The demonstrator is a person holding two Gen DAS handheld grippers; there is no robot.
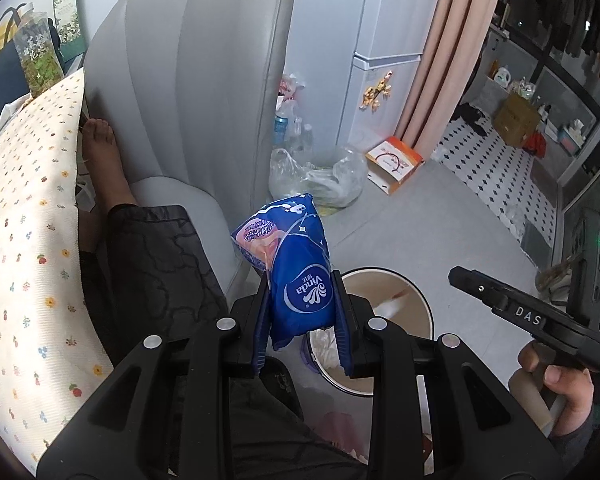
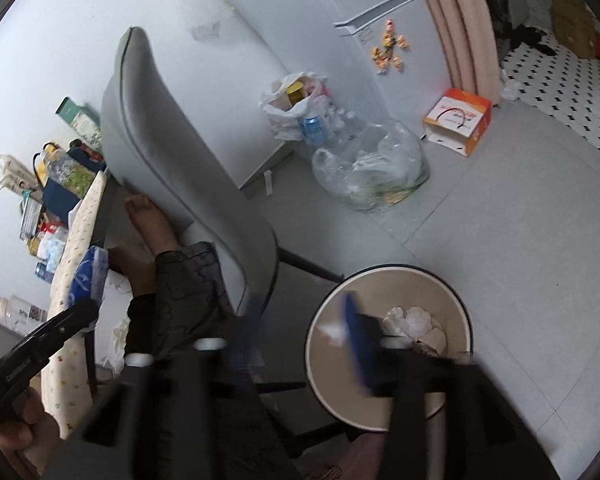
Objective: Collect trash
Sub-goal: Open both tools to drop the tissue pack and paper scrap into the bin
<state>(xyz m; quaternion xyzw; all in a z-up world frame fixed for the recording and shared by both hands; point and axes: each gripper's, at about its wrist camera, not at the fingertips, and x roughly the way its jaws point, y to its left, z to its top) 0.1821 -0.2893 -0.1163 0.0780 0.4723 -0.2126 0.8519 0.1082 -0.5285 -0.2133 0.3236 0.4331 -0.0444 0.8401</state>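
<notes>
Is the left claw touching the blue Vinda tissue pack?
Touching. The left wrist view shows the left claw with both fingers pressed against the blue Vinda tissue pack.

A grey chair [image 1: 188, 80] stands at eleven o'clock, a floral cushion [image 1: 28, 240] at nine, pink curtain [image 1: 452, 40] at one.

Small lived-in flat, living corner opening onto a laundry balcony.

Ahead-left of the left claw: grey upholstered chair [image 1: 188, 92] with a floral cushion [image 1: 32, 216] and a bare foot [image 1: 100, 140] on the seat. Straight ahead: white fridge [image 1: 380, 92] with magnets, pink curtain [image 1: 440, 60], clear bags of empty bottles [image 1: 320, 176], orange carton [image 1: 394, 162] on grey floor tiles. Far right: black-and-white tiled area with detergent bottle [image 1: 501, 75] and hanging clothes [image 1: 572, 12]. Just under the claw: round waste bin [image 2: 388, 344] with crumpled tissues.
</notes>
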